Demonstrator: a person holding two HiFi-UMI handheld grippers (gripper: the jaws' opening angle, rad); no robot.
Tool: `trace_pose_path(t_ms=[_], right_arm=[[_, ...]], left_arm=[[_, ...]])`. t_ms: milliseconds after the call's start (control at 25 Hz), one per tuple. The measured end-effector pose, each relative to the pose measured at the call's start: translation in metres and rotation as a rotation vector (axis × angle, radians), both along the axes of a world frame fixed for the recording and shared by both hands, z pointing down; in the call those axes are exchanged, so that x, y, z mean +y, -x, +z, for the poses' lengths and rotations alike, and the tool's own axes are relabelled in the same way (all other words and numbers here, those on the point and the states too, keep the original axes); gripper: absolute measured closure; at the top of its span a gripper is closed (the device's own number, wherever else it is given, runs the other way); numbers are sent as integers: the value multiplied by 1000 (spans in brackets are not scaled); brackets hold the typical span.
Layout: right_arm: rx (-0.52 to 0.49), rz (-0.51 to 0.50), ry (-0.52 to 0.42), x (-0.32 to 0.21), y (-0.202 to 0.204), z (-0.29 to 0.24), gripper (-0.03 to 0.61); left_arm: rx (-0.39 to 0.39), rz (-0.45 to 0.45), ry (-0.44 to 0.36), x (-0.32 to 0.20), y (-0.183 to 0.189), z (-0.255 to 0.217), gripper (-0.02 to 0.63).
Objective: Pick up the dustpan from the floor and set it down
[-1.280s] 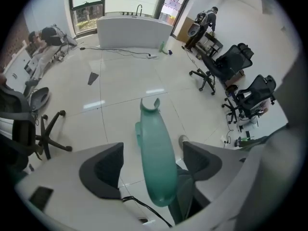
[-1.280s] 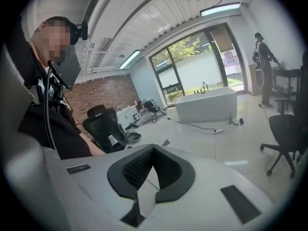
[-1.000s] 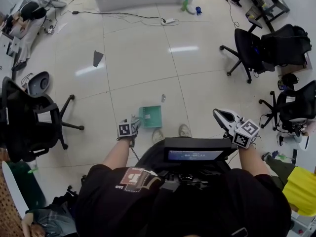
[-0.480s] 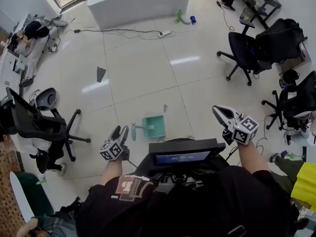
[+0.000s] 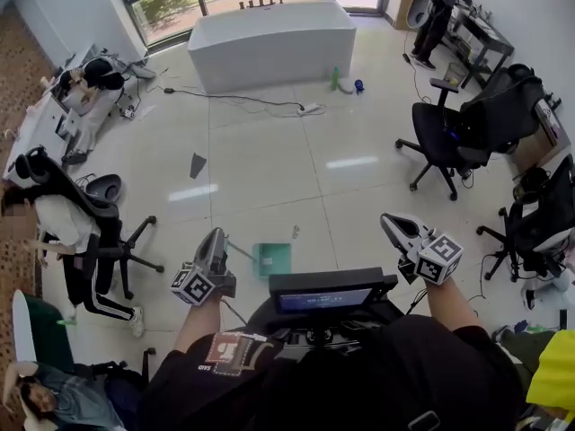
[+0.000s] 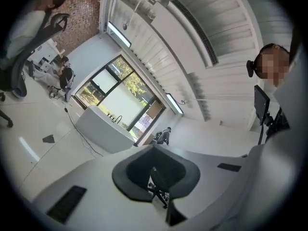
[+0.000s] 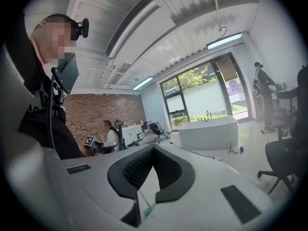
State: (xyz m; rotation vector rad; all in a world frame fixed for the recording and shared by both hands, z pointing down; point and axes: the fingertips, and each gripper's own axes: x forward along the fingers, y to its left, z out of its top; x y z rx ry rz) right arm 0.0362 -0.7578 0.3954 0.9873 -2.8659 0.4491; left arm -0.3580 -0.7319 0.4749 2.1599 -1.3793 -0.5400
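Note:
The teal dustpan (image 5: 272, 259) lies flat on the tiled floor in front of me, its thin handle (image 5: 239, 250) pointing left. My left gripper (image 5: 214, 237) hangs in the air to the left of the pan, well above the floor. Its jaws have just been closing and now meet at the tips (image 6: 155, 148) with nothing between them. My right gripper (image 5: 389, 221) is raised to the right of the pan, its jaws also together and empty (image 7: 153, 148). Low down behind the closed jaws in the right gripper view, a sliver of the dustpan (image 7: 146, 210) shows.
A white bathtub (image 5: 274, 43) stands at the far end, with a green bottle (image 5: 336, 79) and a cable with a power strip (image 5: 310, 109) near it. Black office chairs (image 5: 449, 142) stand right. A seated person (image 5: 72, 232) is at left. A dark scrap (image 5: 197, 164) lies on the floor.
The left gripper came up from the dustpan's handle at floor level, and its open jaws closed empty. The dustpan stayed on the floor. The view rose and shows more of the room.

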Motion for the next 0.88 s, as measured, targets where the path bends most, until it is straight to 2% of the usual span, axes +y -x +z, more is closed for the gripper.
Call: trace_pose_path(t_ms=[120,200,320,400,480,600,720,880], right_arm=[[-7,-48,-1,64,-82,2,558],[-15,-73,10,88,-122,6,558],[-40,-90,43,120,-154,13,558],[-54,-116,38,151,-160,9,558],[-62,-150,8,192,-154,-3,558],[-67,-177,-37,267,-124,-29,558],[-62,-179,-62,357,-65,-49,558],[-77,-163,-76,503,34,-70,558]], left_arm=[[0,2,-15,71,-106,-25,597],[25,2,-11,103,-160,-36,597],[21,12,4,157,-209,-45,597],[-1,9,-3,200,-223,-55,597],[-5,-9,-19,250,-221,-65,597],[-11,-20,-46,335,-198,-82,597],[-33,0,-84,437,-152,-99,597],[-58,57,-104,596,-69,-100,597]])
